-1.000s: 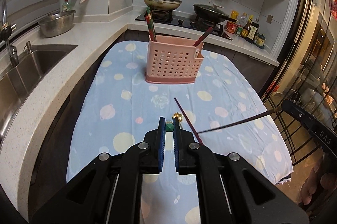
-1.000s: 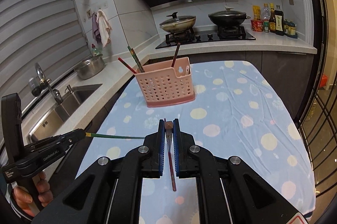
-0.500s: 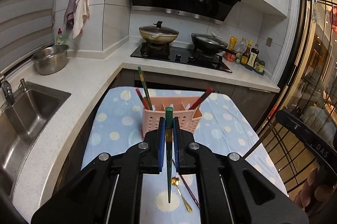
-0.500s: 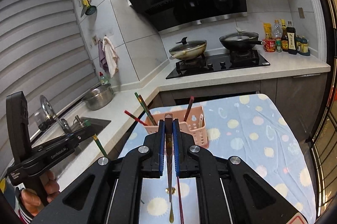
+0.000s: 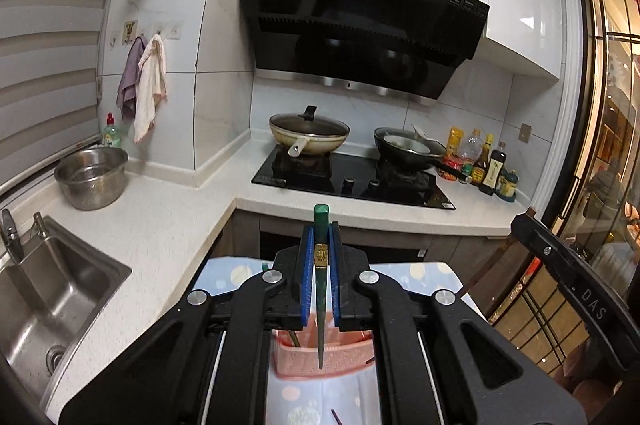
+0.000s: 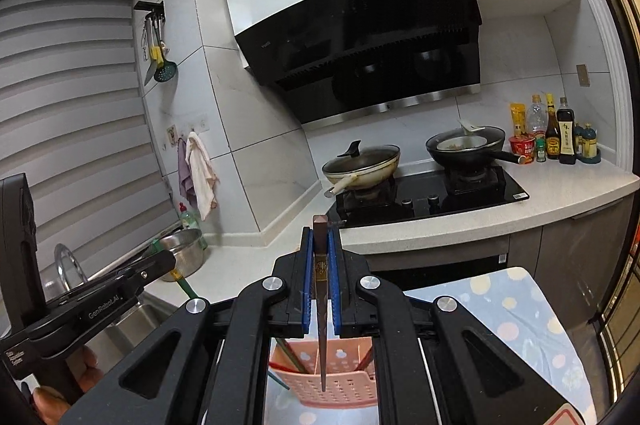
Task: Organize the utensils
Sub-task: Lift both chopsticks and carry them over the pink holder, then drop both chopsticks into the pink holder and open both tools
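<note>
My left gripper (image 5: pixel 320 237) is shut on a green chopstick (image 5: pixel 321 301) that hangs point down above the pink perforated utensil basket (image 5: pixel 320 361). My right gripper (image 6: pixel 320 237) is shut on a dark brown chopstick (image 6: pixel 321 325), also point down above the same basket (image 6: pixel 340 389). The basket holds a few chopsticks (image 6: pixel 288 349). The left gripper also shows at the left of the right wrist view (image 6: pixel 168 263). The right gripper's body shows at the right of the left wrist view (image 5: pixel 560 265).
The basket stands on a table with a blue dotted cloth (image 6: pixel 516 309). One loose chopstick (image 5: pixel 335 416) lies on the cloth. A sink (image 5: pixel 44 297) and steel bowl (image 5: pixel 92 175) are at the left. A stove with two pans (image 5: pixel 308 137) is behind the table.
Both grippers have lifted and tilted upward with their chopsticks, which now hang point down over the basket. The table has dropped low in both views.
</note>
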`<action>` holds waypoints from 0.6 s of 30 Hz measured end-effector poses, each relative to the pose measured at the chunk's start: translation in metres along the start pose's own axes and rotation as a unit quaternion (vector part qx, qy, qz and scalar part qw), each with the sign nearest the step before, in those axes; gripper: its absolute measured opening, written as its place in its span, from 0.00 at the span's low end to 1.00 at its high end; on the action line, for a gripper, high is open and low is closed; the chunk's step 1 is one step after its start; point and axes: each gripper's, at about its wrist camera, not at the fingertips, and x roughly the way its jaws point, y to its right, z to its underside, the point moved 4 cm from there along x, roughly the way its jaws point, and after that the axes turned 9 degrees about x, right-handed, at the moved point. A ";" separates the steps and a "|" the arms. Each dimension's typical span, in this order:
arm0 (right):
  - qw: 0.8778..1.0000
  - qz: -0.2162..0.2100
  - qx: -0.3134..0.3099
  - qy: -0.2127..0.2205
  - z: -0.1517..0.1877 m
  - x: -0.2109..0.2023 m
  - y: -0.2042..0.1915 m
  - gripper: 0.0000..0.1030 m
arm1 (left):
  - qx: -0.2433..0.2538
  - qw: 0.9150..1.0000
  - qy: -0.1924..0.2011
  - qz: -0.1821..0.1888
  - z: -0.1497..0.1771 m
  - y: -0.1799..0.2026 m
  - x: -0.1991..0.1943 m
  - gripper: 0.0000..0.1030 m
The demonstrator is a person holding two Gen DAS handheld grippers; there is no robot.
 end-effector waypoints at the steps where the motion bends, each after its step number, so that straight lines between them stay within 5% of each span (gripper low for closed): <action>1: 1.000 0.002 0.002 0.000 -0.001 0.008 0.001 0.07 | 0.000 1.000 0.003 -0.001 -0.003 -0.001 0.005 0.07; 15: 0.997 0.030 0.000 -0.074 0.042 0.086 0.021 0.07 | -0.003 0.999 -0.036 -0.018 0.024 -0.009 0.070 0.07; 18: 0.996 0.035 0.012 -0.075 0.048 0.083 0.026 0.19 | -0.008 0.999 -0.045 -0.019 0.031 -0.010 0.068 0.08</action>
